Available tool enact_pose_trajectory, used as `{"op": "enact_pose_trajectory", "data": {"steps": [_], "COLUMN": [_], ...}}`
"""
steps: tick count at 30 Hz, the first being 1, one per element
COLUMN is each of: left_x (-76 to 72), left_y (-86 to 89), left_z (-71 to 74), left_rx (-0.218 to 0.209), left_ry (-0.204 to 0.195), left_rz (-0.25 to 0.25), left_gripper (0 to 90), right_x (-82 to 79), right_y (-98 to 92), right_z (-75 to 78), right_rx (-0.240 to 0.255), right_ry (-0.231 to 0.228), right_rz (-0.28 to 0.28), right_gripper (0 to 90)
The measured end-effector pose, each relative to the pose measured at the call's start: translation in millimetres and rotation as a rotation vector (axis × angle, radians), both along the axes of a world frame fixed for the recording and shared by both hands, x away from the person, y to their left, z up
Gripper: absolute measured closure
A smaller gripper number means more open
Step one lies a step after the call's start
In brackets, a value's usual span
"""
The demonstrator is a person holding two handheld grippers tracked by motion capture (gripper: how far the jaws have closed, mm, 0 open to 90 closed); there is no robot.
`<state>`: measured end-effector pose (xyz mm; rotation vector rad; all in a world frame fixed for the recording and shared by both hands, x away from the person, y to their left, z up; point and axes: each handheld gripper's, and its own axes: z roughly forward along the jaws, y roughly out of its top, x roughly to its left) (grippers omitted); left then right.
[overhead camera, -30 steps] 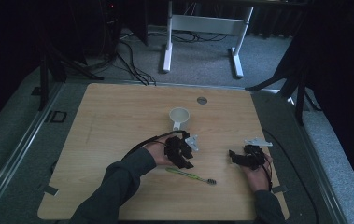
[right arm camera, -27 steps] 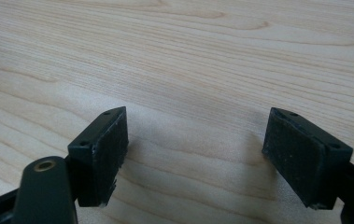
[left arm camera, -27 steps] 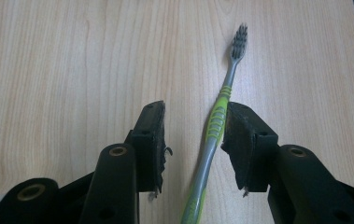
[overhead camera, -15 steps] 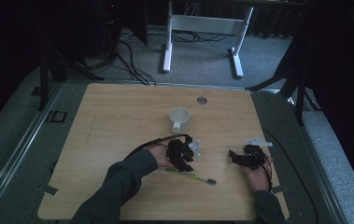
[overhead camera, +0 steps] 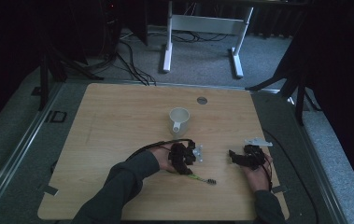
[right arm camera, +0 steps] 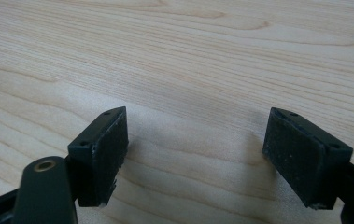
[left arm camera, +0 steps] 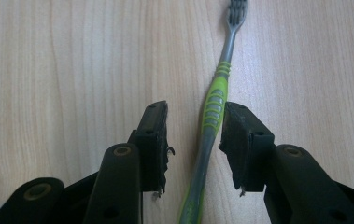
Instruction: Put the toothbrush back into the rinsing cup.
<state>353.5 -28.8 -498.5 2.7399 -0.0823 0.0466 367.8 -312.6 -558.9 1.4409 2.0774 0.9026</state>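
Observation:
A green and grey toothbrush (overhead camera: pixel 202 179) lies flat on the wooden table (overhead camera: pixel 118 121), near its front edge. My left gripper (overhead camera: pixel 187 171) points down over the handle end. In the left gripper view the handle (left arm camera: pixel 212 112) runs between the jaws of that gripper (left arm camera: pixel 195 121), close against the right-hand pad (left arm camera: pixel 235 135), with a gap to the other pad. The bristle head points away from me. The left gripper is open. To the right, my right gripper (overhead camera: pixel 234 155) rests low over bare wood. In its own view it (right arm camera: pixel 195 135) stands wide open with nothing between the jaws.
A white mug (overhead camera: pixel 179 120) stands upright at mid-table, behind the left gripper. A small round metal disc (overhead camera: pixel 202 100) sits near the far edge. Beyond the table are a white desk frame (overhead camera: pixel 202 23) and loose cables on the floor (overhead camera: pixel 128 60).
My left gripper has edged slightly toward the table's front edge, over the toothbrush handle. The right gripper, the mug and the toothbrush have not moved.

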Motion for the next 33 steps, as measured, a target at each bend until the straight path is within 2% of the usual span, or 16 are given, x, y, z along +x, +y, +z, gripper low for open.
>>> {"op": "enact_pose_trajectory", "data": {"steps": [18,33], "left_x": [-5.8,-10.3], "left_y": [-11.8,-23.4], "left_z": [-9.0,-13.5], "left_rx": [0.054,0.122], "left_ry": [0.009,-0.019], "left_rz": [-0.042,-0.066], "left_gripper": [61.2,64.7], "right_x": [0.0,0.0], "right_y": [0.0,0.0], "right_z": [0.0,0.0], "right_rx": [0.0,0.0], "right_ry": [0.0,0.0], "right_rz": [0.0,0.0], "right_gripper": [21.7,21.7]}}
